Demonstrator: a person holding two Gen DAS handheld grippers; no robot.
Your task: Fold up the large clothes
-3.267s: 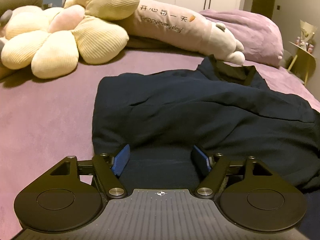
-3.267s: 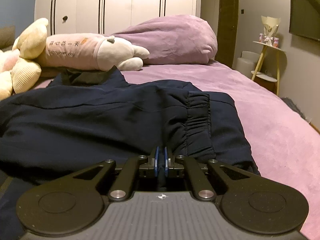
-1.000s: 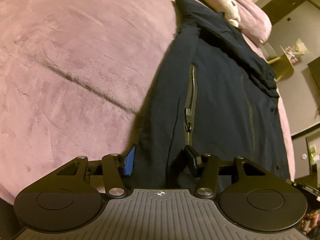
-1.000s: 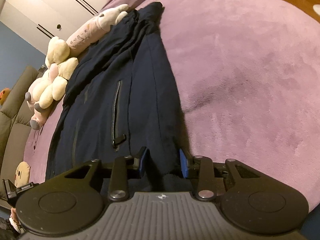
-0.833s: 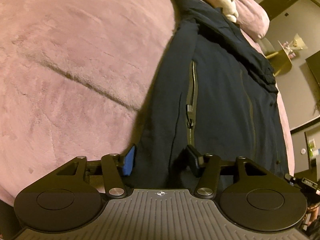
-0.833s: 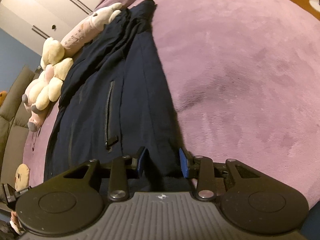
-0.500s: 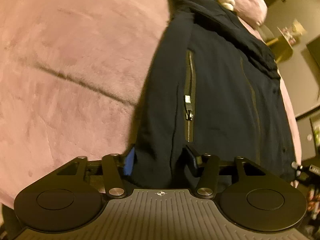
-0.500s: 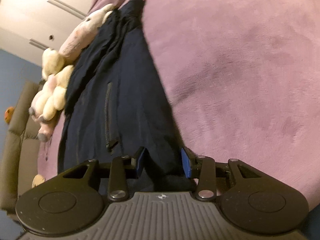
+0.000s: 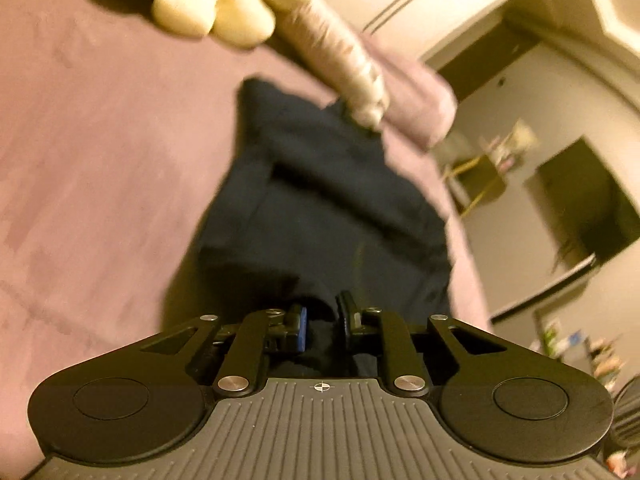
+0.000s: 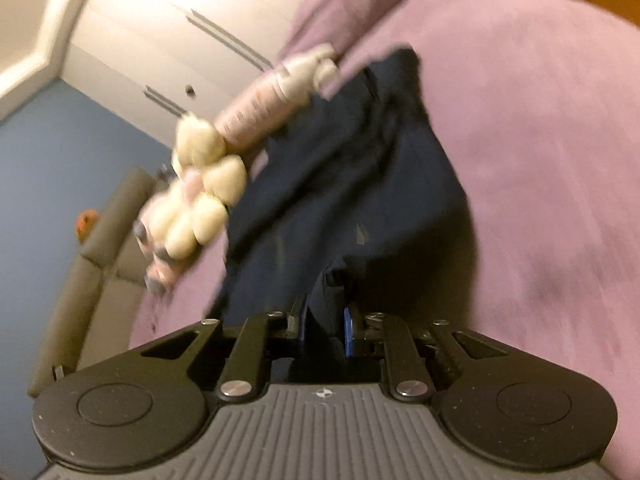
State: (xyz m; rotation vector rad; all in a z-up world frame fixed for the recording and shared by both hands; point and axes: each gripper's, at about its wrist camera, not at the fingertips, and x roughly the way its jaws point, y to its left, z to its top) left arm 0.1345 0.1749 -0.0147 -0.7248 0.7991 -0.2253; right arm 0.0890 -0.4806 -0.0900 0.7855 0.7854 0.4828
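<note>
Dark navy jacket (image 9: pixel 320 200) lies on a mauve-pink bedspread (image 9: pixel 100 160). The flower-shaped plush cushion (image 10: pixel 204 200) is cream with a pink middle. Blue pads line the black fingers (image 10: pixel 349 330). The wall (image 10: pixel 48 168) is blue.

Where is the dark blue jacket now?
In both wrist views the dark blue jacket lies along the purple bed, its far end beside the long pink plush, its near hem inside each hand-held gripper.
</note>
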